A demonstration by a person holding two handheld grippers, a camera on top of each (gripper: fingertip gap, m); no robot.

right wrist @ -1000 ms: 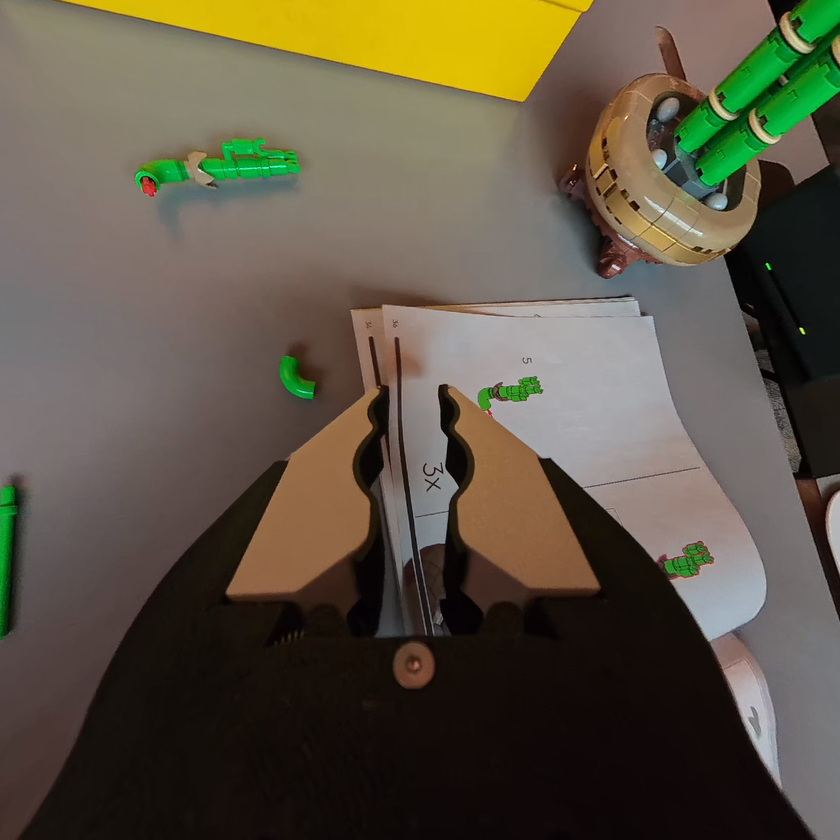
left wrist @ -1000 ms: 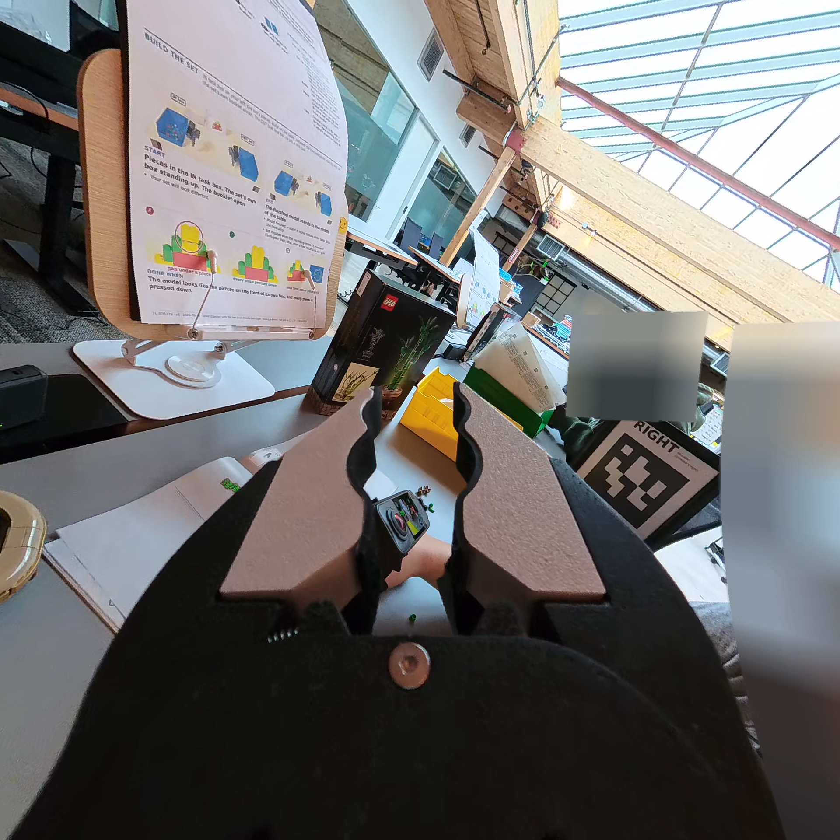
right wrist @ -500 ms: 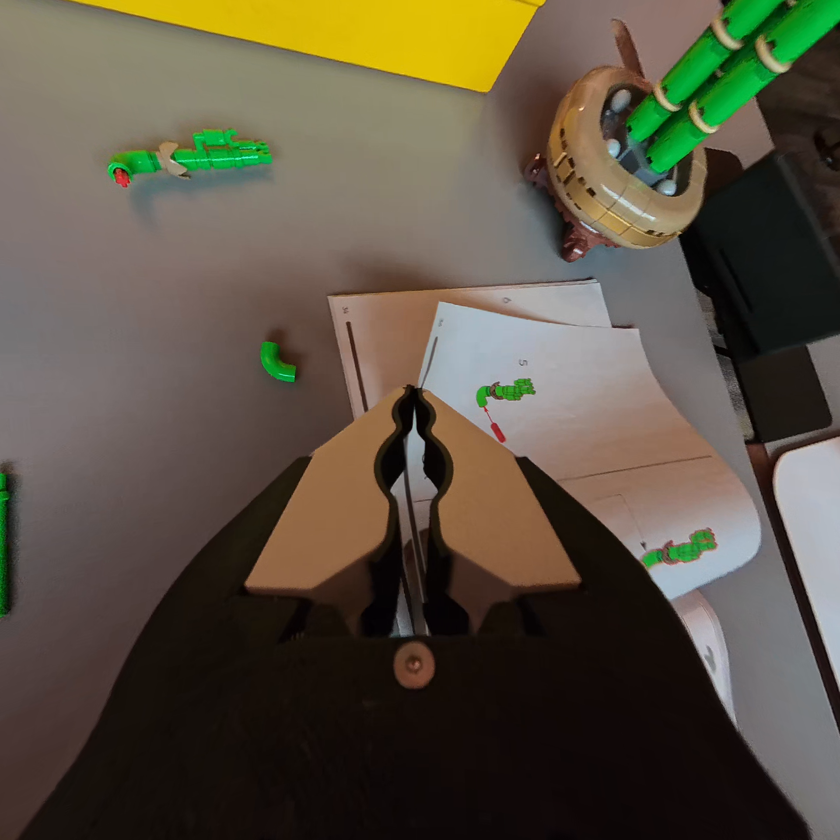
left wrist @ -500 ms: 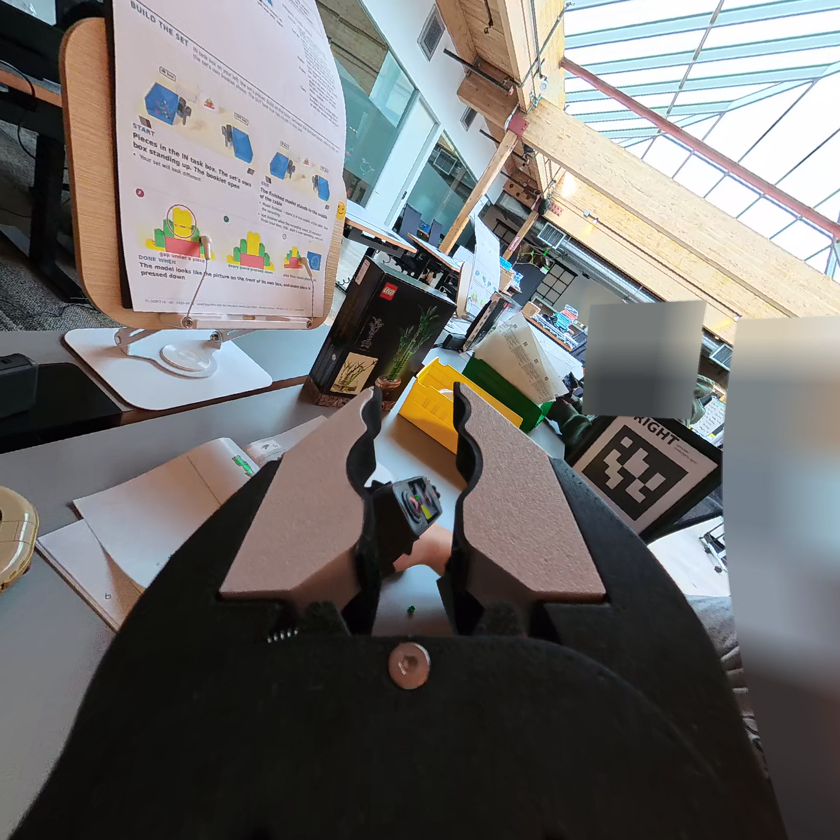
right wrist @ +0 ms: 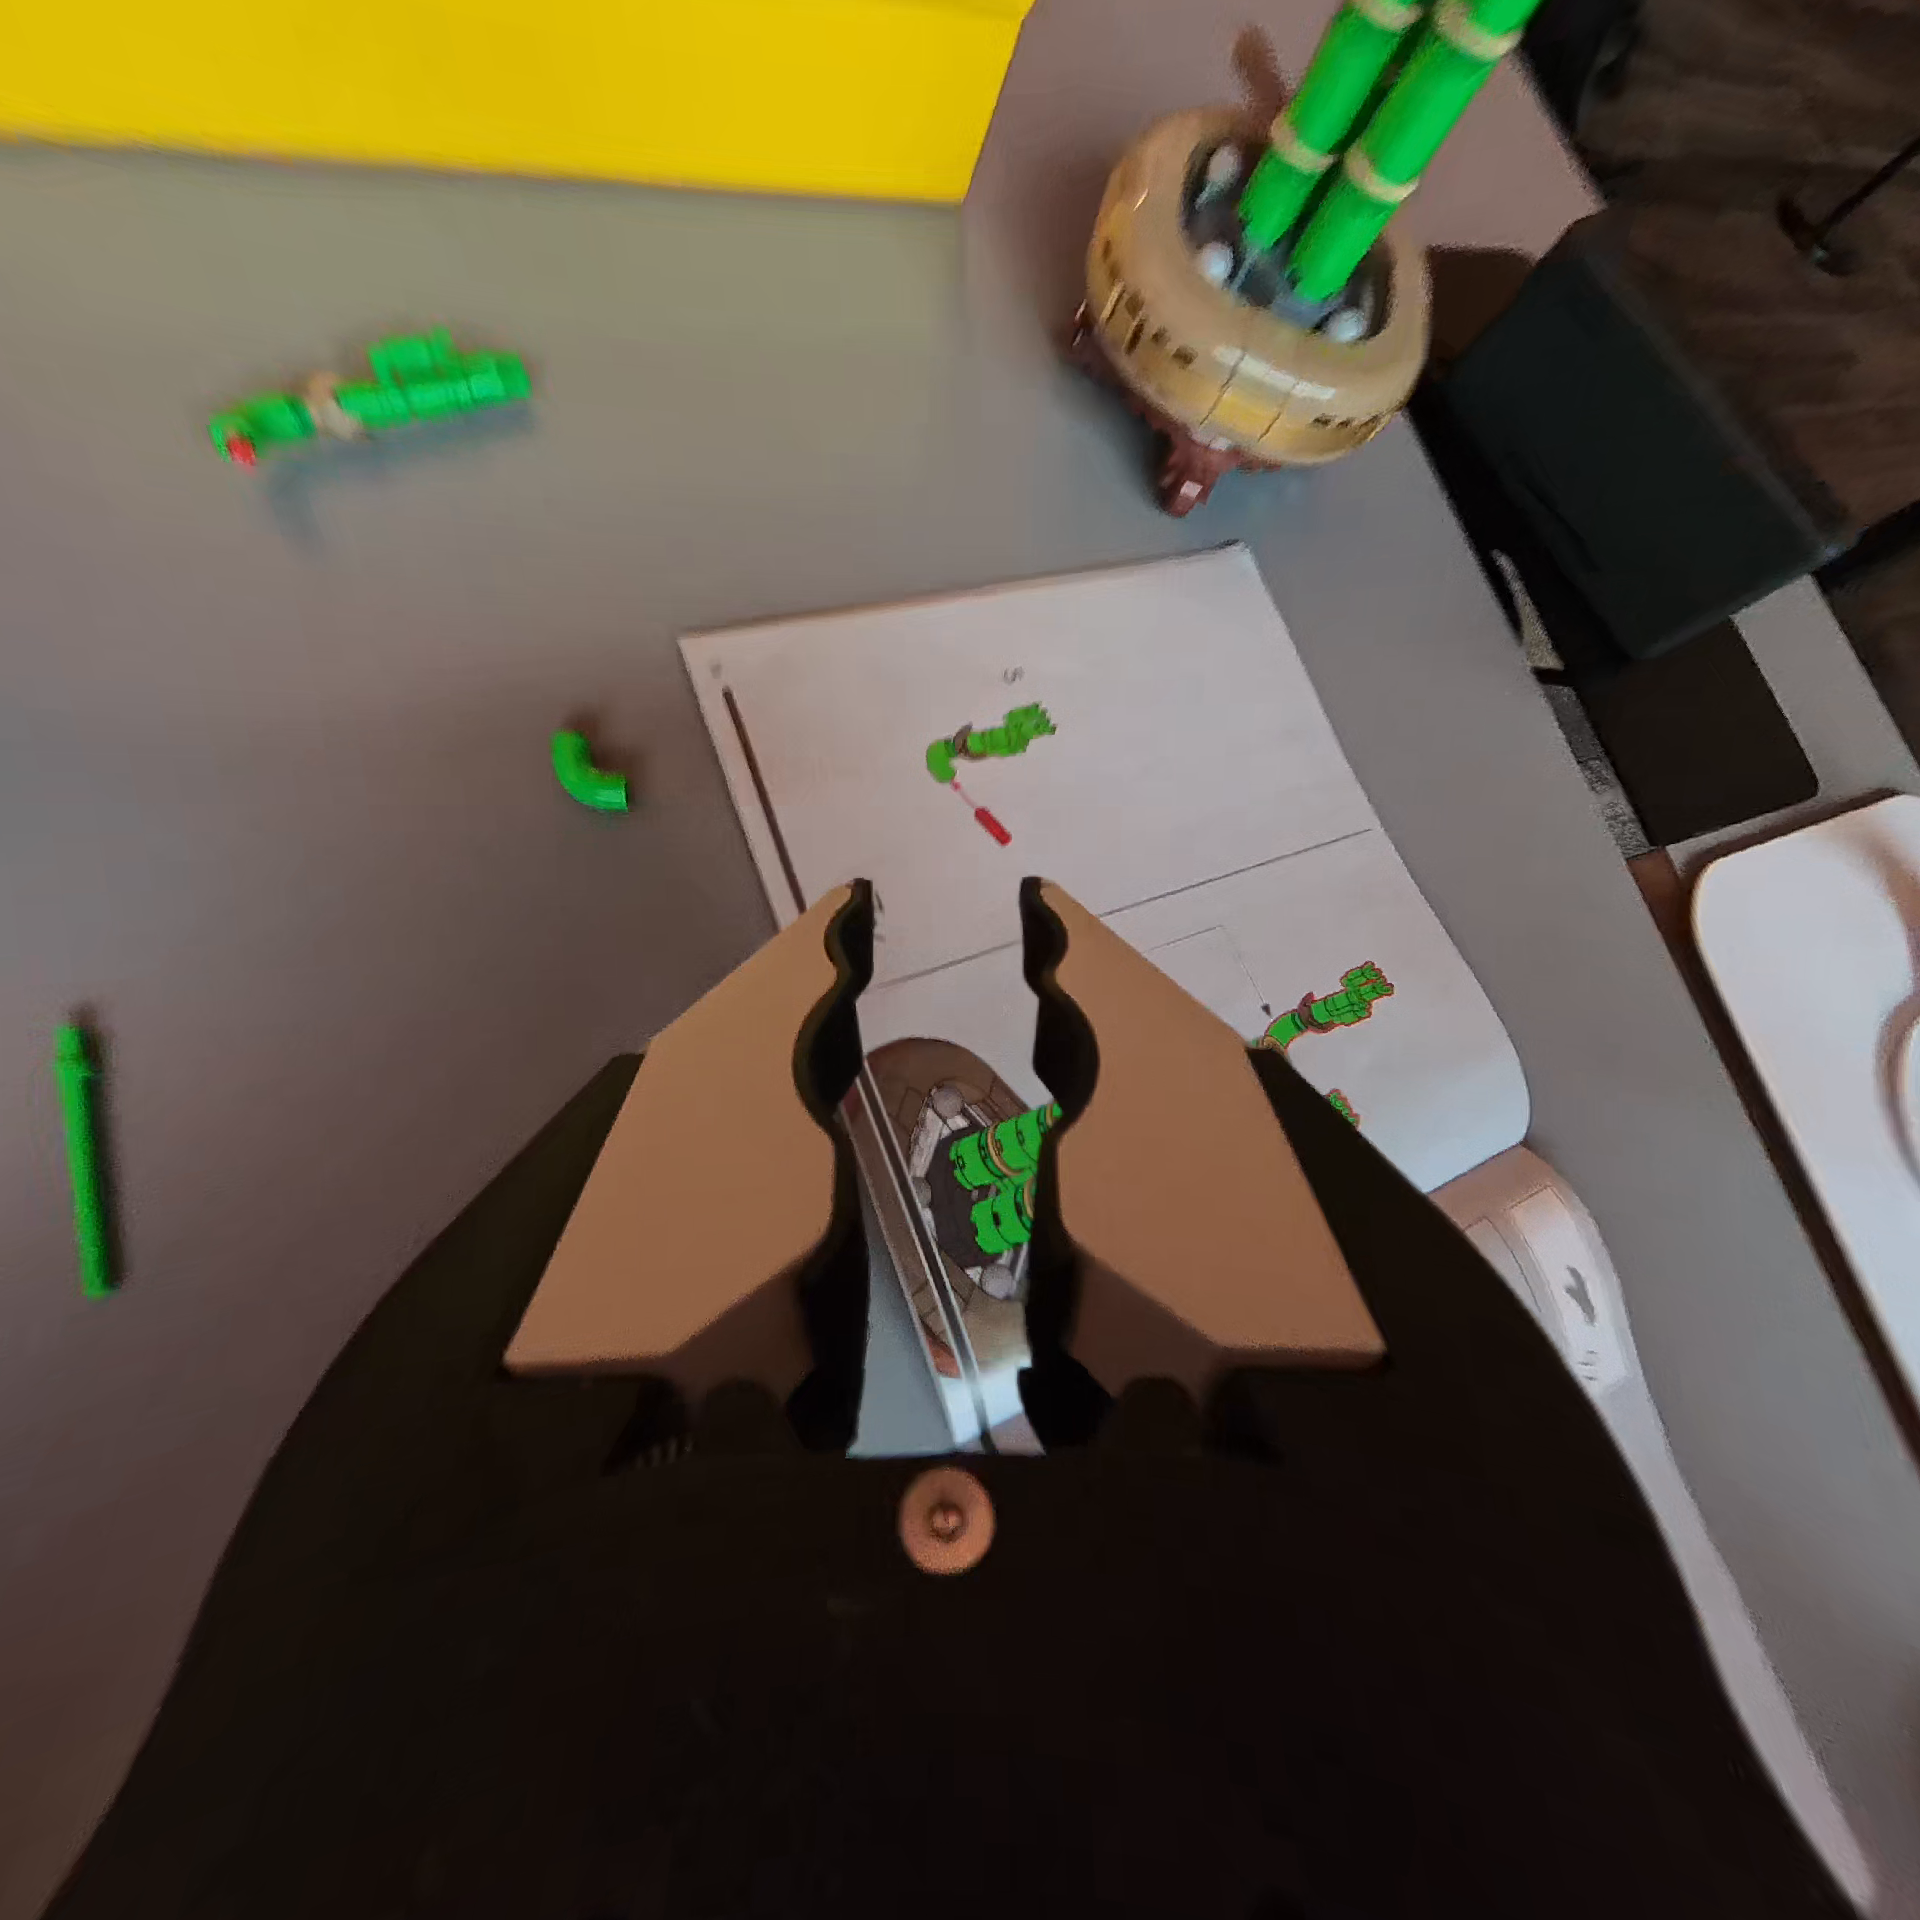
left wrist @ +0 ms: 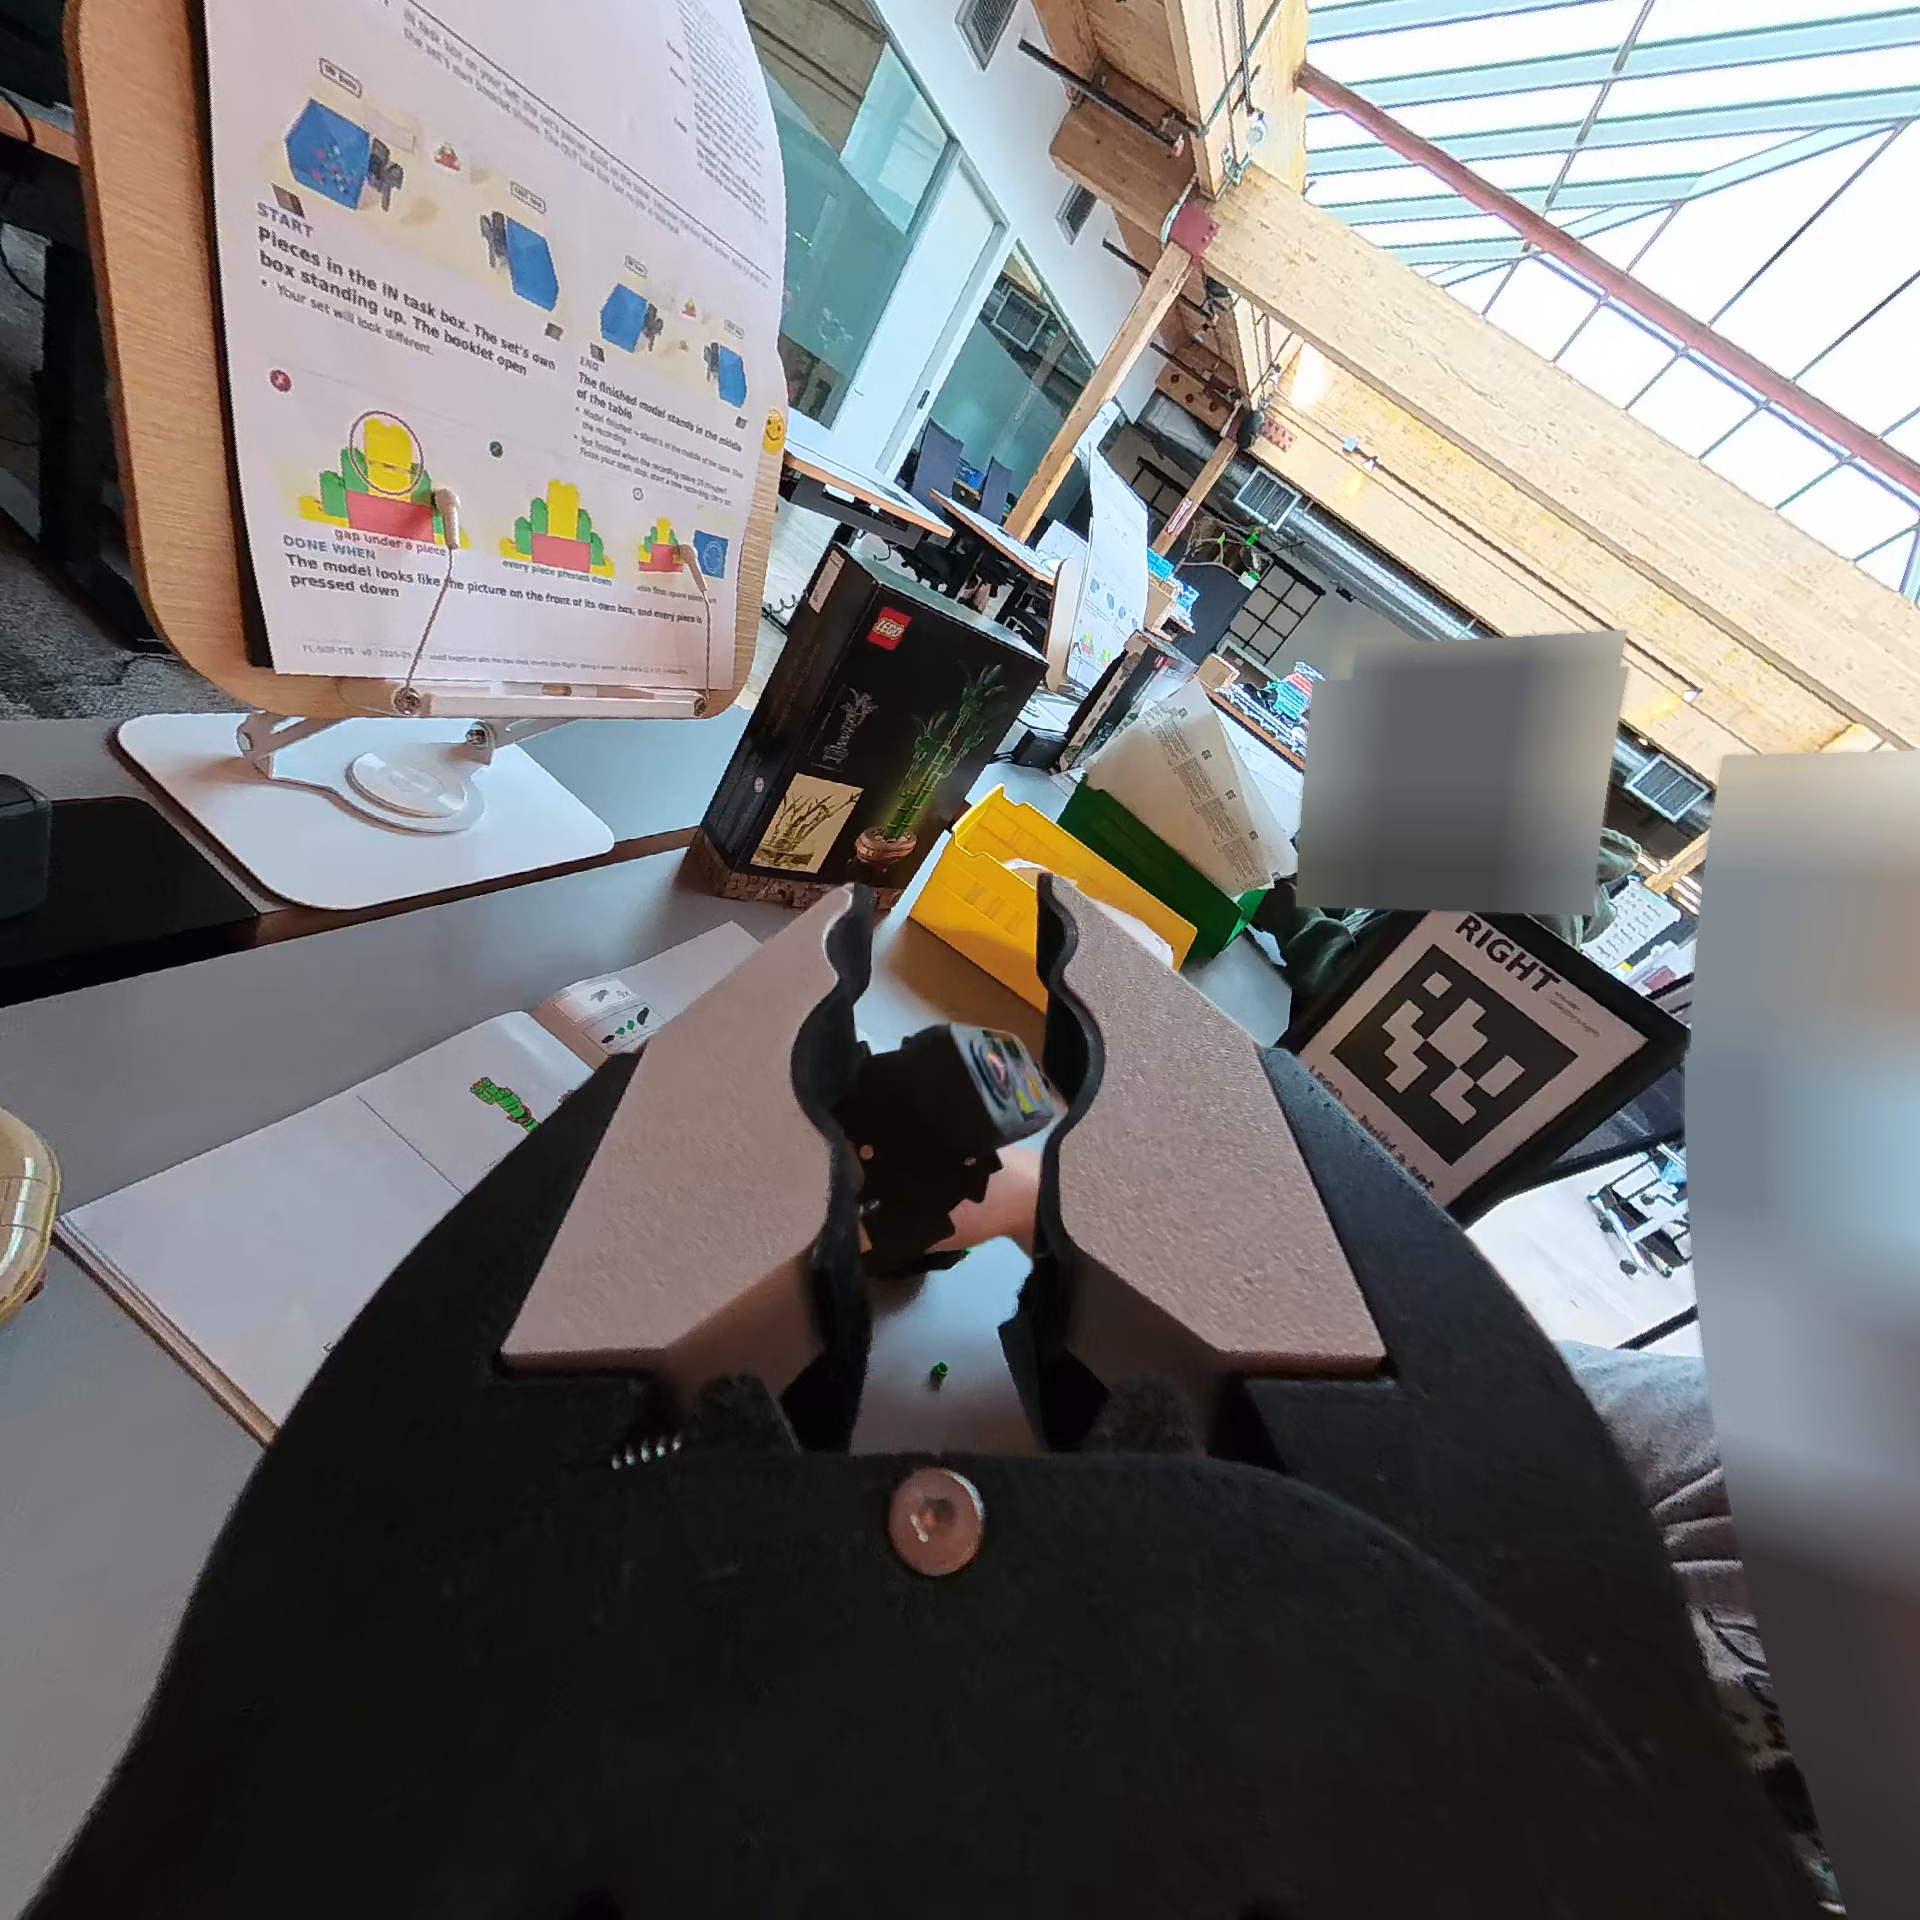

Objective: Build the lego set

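Note:
My right gripper point(right wrist: 943, 894) is open and empty, hovering over the open instruction booklet point(right wrist: 1122, 717). A tan Lego pot with green bamboo stalks point(right wrist: 1257, 343) stands beyond the booklet. A green stem sub-assembly point(right wrist: 384, 395), a green elbow piece point(right wrist: 587, 769) and a green rod point(right wrist: 88, 1153) lie loose on the grey table. My left gripper point(left wrist: 951, 904) is open and empty, held above the table. Between its fingers I see the right gripper's black body point(left wrist: 935, 1132). The booklet also shows in the left wrist view point(left wrist: 312, 1195).
A yellow bin point(right wrist: 499, 83) sits at the far edge, with a green bin point(left wrist: 1164, 862) beside it. The black Lego box point(left wrist: 873, 748) and an instruction sheet on a wooden stand point(left wrist: 468, 364) stand behind. A black box point(right wrist: 1621, 436) is right of the pot. Left tips to right tips: about 25 cm. From my right tips it is roughly 15 cm to the green stem sub-assembly point(right wrist: 384, 395); from my left, 30 cm.
My right gripper closed on a booklet page half a second ago and has now opened, letting it go. The page lies flatter. The left gripper drifted slightly.

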